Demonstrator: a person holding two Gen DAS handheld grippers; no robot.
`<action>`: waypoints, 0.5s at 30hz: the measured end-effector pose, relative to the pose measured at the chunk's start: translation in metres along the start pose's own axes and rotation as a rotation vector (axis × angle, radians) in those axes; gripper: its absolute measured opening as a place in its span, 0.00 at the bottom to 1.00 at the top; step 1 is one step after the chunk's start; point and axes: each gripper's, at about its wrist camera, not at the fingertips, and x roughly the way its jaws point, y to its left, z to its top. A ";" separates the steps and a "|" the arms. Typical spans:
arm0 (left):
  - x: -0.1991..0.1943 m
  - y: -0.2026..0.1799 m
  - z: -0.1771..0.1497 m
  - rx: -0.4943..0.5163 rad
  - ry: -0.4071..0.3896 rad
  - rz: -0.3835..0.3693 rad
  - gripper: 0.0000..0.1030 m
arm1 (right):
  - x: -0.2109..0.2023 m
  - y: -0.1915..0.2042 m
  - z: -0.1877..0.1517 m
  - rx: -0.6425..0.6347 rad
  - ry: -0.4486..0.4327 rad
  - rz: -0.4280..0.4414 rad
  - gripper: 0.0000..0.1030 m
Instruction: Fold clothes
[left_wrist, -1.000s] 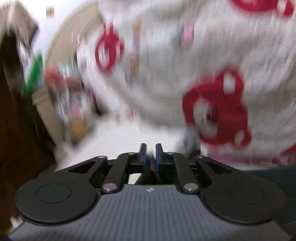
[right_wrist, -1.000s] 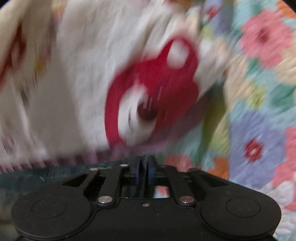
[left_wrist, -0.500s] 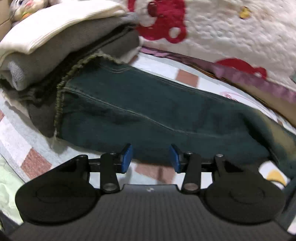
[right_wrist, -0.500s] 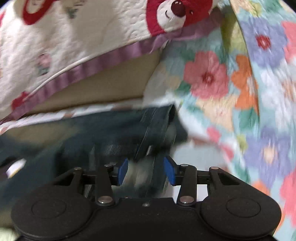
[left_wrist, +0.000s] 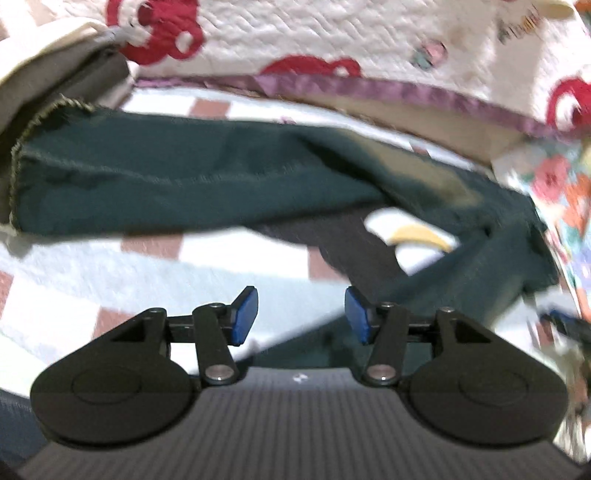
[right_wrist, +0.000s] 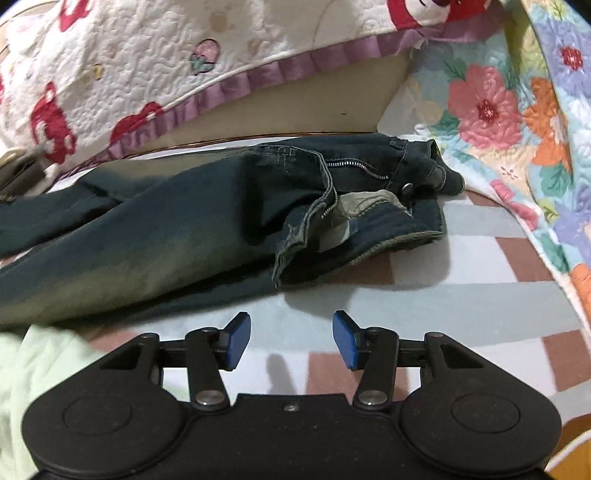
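Dark blue-green jeans (right_wrist: 177, 229) lie spread across a checked bedsheet (right_wrist: 480, 266). In the right wrist view the waistband and open zipper (right_wrist: 354, 166) face me, the fly folded open. My right gripper (right_wrist: 291, 338) stands open just short of the waist, nothing between its blue pads. In the left wrist view a jeans leg (left_wrist: 177, 184) stretches to a frayed hem (left_wrist: 22, 147) at the left. My left gripper (left_wrist: 301, 314) is open above the sheet, near the leg but apart from it.
A white quilt with red bear prints and a purple frill (right_wrist: 184, 70) rises behind the jeans. A floral quilt (right_wrist: 517, 110) lies to the right. Folded grey and cream clothes (left_wrist: 55, 74) are stacked at the left. A pale green cloth (right_wrist: 44, 369) lies near my right gripper.
Both grippers went from shut to open and let the jeans go. The jeans now lie on the sheet, and both grippers have drawn back from them.
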 end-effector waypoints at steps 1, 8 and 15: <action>-0.002 -0.002 -0.006 0.020 0.016 0.001 0.51 | 0.006 0.003 0.002 -0.001 -0.004 -0.014 0.53; -0.020 0.016 -0.031 0.060 0.072 -0.004 0.54 | 0.040 0.016 0.011 -0.053 -0.047 -0.165 0.54; -0.038 0.039 -0.056 0.033 0.108 -0.033 0.61 | 0.039 0.023 0.016 -0.217 -0.132 -0.260 0.11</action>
